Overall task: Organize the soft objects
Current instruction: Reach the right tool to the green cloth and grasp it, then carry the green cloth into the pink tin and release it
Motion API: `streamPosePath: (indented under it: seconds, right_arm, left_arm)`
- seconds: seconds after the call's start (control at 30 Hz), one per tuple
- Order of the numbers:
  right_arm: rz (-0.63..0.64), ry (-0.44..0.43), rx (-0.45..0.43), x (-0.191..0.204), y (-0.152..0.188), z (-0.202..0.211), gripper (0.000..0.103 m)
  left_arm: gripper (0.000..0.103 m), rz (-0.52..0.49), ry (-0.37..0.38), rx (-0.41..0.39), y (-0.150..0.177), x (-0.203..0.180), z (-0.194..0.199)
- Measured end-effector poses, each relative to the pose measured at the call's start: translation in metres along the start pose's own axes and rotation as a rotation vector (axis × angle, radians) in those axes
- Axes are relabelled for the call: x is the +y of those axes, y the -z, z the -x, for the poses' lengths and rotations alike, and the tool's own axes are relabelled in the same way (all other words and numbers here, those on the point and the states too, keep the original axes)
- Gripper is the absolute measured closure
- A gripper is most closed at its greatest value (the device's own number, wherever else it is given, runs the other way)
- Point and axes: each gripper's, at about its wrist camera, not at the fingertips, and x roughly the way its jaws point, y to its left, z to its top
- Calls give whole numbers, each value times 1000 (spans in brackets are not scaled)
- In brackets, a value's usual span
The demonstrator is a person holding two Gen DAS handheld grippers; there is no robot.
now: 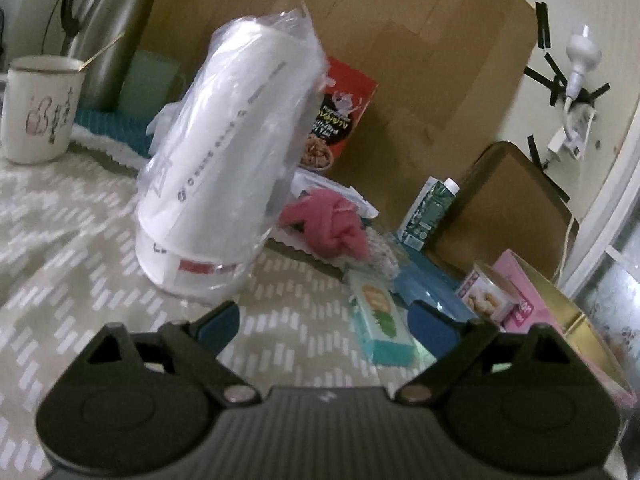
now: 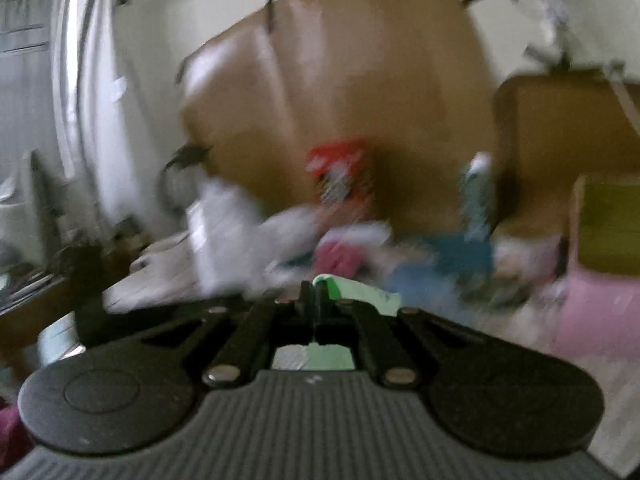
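A grey cloth with pale dashes (image 1: 80,240) covers the surface, backed by brown cardboard (image 1: 420,60). The left gripper (image 1: 326,322) hangs over it with jaws spread wide and nothing between them. Ahead stands a bagged stack of white cups (image 1: 224,152); a knotted pink cloth (image 1: 324,224) lies just beside it, with a small teal packet (image 1: 380,316) nearer the gripper. The right gripper (image 2: 314,286) is pressed together, seemingly pinching a thin pale-green piece (image 2: 360,292), though that view is badly blurred.
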Motion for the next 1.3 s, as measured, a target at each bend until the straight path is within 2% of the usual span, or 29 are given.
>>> streamPosePath:
  seconds: [0.07,0.13,0.17,0.2,0.27,0.33,0.4,0.5,0.57,0.6,0.63,0.67,0.7,0.73,0.77,0.8,0.87,1.0,1.13,1.3]
  right_arm:
    - [11,-17,57,5,17,2,100]
    - [53,26,108,9,30,-1,95]
    - [64,46,140,8,34,-4,88]
    - [68,68,165,8,38,-5,71]
    - [69,110,163,5,37,-5,49]
    - [72,121,163,4,37,-3,41]
    - [67,111,177,6,37,-4,19]
    - [98,159,202,11,40,-19,13]
    - [124,206,267,11,46,-35,13]
    - [135,214,275,12,47,-40,18]
    - [150,201,273,14,47,-39,27]
    - [170,186,272,16,49,-39,46]
    - [182,175,263,18,50,-38,66]
    - [176,145,258,19,50,-37,78]
    - [172,129,255,20,51,-36,97]
    - [180,129,246,22,53,-35,99]
    - [188,135,214,23,53,-30,99]
    - [192,178,95,17,47,-9,100]
    - [185,278,-70,1,30,18,99]
    - [180,430,-273,-25,-1,54,99]
  left_arm:
    - [9,-5,-1,3,2,-1,0]
    - [9,-21,1,4,3,-2,0]
    - [9,-27,1,4,3,-3,0]
    - [9,-30,1,4,3,-4,0]
    - [9,-34,9,12,0,-3,-3]
    - [9,-40,26,28,0,-5,-6]
    - [9,-62,65,62,-1,-7,-9]
    - [9,-97,129,126,2,-16,-8]
    - [9,-84,202,190,7,-23,-4]
    - [9,-85,238,223,10,-29,-3]
    - [10,-102,254,253,14,-37,-3]
    - [18,-129,253,281,17,-46,-5]
    - [38,-164,247,309,21,-55,-7]
    - [50,-192,247,345,25,-63,-12]
    - [67,-204,253,378,28,-68,-16]
    - [76,-206,256,384,31,-72,-18]
    - [81,-204,281,391,33,-80,-19]
    - [82,-250,369,339,23,-116,-11]
    - [82,-393,461,239,11,-179,-6]
    - [82,-502,596,165,-5,-258,-15]
